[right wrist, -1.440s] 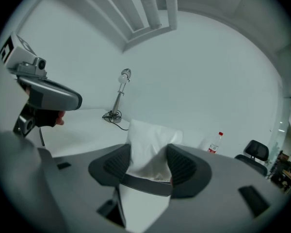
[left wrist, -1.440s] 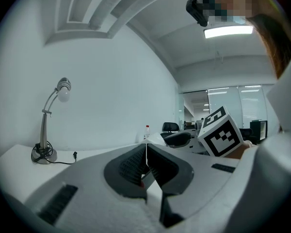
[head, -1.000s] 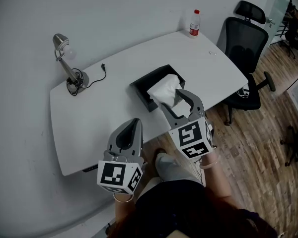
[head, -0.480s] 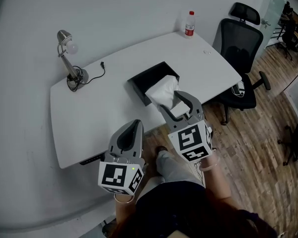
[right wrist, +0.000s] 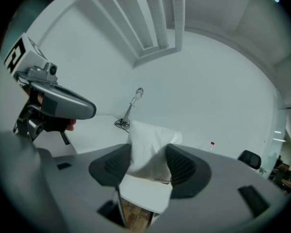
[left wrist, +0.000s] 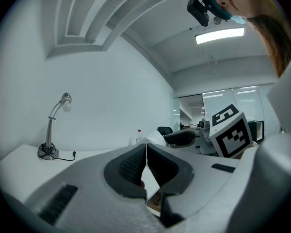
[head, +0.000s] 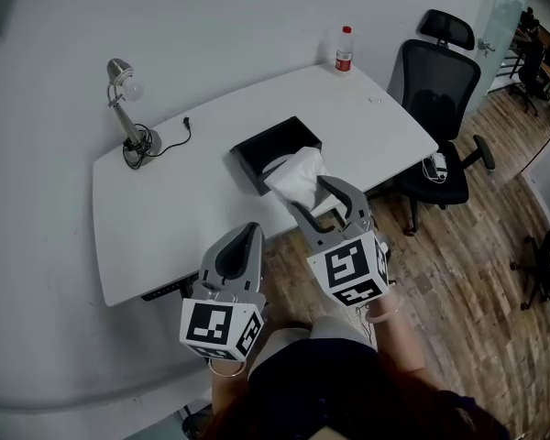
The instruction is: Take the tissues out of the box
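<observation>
Left gripper (head: 248, 231): jaws fully together, nothing between them, pointing forward, held near the torso. Right gripper (head: 317, 200): reaches further forward than the left, jaws set wide, both pads pressed on the tissues (head: 294, 170). Wrists sit just behind the marker cubes, forearms roughly parallel.

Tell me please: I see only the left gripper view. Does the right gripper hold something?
Observer: Yes. The right gripper view shows the right gripper closed on white tissues.
Operator: Where is the box?
Observer: The head view shows the black box open on the white table, just beyond the tissues.
Operator: Is anything left inside?
Observer: Its visible inside looks dark; the tissues cover its near corner.
</observation>
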